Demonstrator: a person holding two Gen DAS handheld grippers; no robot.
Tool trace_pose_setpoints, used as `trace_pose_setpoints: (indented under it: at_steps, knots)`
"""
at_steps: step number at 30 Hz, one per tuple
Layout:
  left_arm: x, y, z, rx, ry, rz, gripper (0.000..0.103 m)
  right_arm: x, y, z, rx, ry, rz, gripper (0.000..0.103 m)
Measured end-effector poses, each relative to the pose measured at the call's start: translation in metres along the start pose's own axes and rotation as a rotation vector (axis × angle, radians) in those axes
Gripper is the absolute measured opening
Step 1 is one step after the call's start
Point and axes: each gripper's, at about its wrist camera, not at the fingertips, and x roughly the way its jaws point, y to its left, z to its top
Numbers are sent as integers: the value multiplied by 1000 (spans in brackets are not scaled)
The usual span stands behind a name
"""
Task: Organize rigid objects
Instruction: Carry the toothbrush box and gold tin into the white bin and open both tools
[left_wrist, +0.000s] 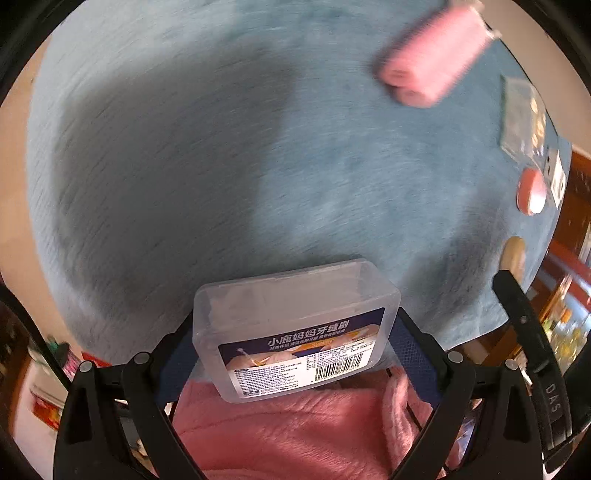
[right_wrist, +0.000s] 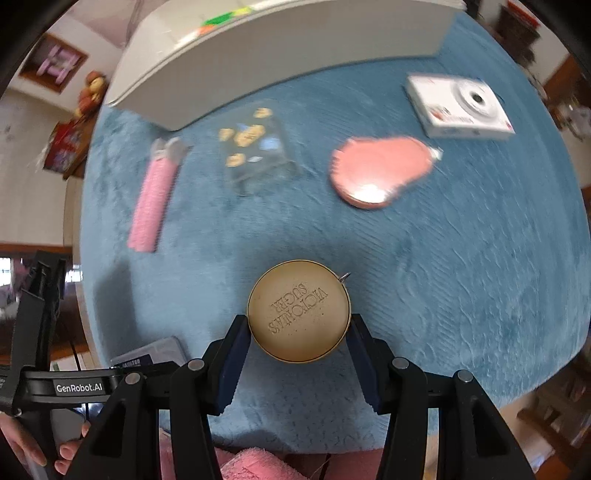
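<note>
Carrying step: left hand-held gripper (left_wrist: 295, 354) clamps clear rectangular plastic box (left_wrist: 295, 328); right hand-held gripper (right_wrist: 298, 341) clamps round tan tin (right_wrist: 298, 320); each needs a placement spot ahead

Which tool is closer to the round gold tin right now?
Right. The right tool grips the round gold tin between its fingers; the left tool is apart from it, holding a clear plastic box.

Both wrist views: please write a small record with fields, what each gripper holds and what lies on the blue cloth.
left gripper: shut on clear plastic box with printed label
right gripper: shut on round tan tin, embossed lid
surface: blue plush cloth
loose on cloth: pink hair rollers, pink oval case, white camera box, clear packet
behind: white bin
</note>
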Motion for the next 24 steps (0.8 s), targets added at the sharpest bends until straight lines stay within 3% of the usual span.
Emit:
trace_pose_setpoints:
  at_steps: [9,15,18,24]
  knots:
    - [-29,51,-33,-120,-80,-29,96,-19,29,8,-129,-39,44,54]
    - [-69,44,-42,-134,-194,-21,96,-38,28,31,-114,-25,160,54]
    - [-104,51,-39,-125,-260,-27,96,-47,35,43,-138,-50,165,54]
    - [-142,20,-22,-105,-373,-23,96,-76,41,68,-180,-115,182,54]
